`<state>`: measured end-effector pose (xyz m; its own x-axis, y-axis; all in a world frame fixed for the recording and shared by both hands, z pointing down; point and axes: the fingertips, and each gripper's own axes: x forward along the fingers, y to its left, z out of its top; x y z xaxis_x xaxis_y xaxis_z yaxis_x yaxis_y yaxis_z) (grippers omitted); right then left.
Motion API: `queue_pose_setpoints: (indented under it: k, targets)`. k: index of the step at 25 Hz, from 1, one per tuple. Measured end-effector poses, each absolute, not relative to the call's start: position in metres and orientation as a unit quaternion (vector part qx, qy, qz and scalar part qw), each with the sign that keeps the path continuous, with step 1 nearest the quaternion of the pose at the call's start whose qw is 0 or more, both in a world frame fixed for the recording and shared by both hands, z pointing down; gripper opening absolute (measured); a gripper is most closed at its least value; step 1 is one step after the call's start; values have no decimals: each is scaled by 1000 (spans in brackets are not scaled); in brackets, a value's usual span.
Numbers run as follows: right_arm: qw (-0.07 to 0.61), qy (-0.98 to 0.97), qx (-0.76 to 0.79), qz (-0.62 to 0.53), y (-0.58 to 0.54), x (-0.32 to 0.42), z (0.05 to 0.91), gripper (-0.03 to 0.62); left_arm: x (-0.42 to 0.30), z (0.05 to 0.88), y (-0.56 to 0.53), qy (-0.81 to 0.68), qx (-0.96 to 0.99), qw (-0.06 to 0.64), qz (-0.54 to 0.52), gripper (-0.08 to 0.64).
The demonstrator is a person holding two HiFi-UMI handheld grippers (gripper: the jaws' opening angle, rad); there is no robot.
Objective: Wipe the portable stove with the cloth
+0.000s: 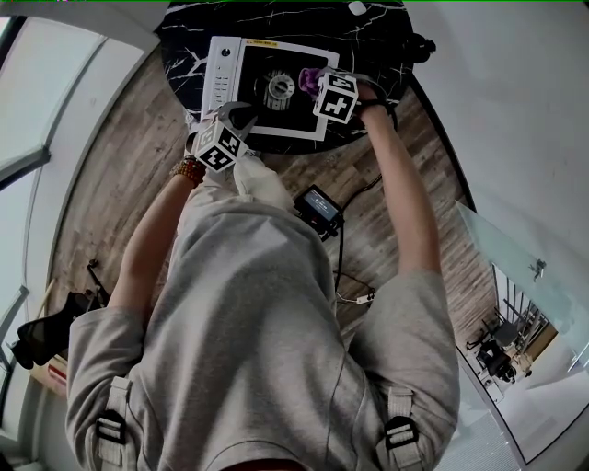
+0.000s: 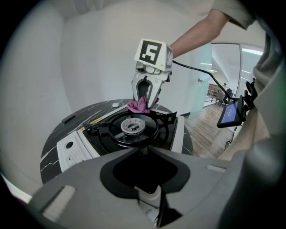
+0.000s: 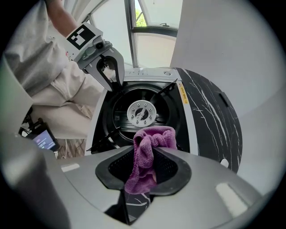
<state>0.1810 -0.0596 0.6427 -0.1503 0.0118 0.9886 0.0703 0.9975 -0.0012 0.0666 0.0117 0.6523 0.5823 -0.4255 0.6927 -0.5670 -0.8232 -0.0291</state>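
Observation:
The portable stove is white with a black top and a round burner, and it sits on a black marble table. My right gripper points down over the stove's far right part, shut on a bunched purple cloth. In the left gripper view the cloth hangs just behind the burner ring, at the pan support. My left gripper is at the stove's near edge by the control panel, its jaws narrowly parted and closed over the rim.
A small white object lies at the table's far side and a dark flat item at its left edge. On the wooden floor are a small screen device with a cable and a black bag. My legs are close to the table.

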Motion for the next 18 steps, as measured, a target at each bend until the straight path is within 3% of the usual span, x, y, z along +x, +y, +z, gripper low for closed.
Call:
queue_pose_setpoints:
  k: [18]
  targets:
    - [651,-758,-37,-5,-39,184,641,120,66,652,12,-282,883,97,363,66]
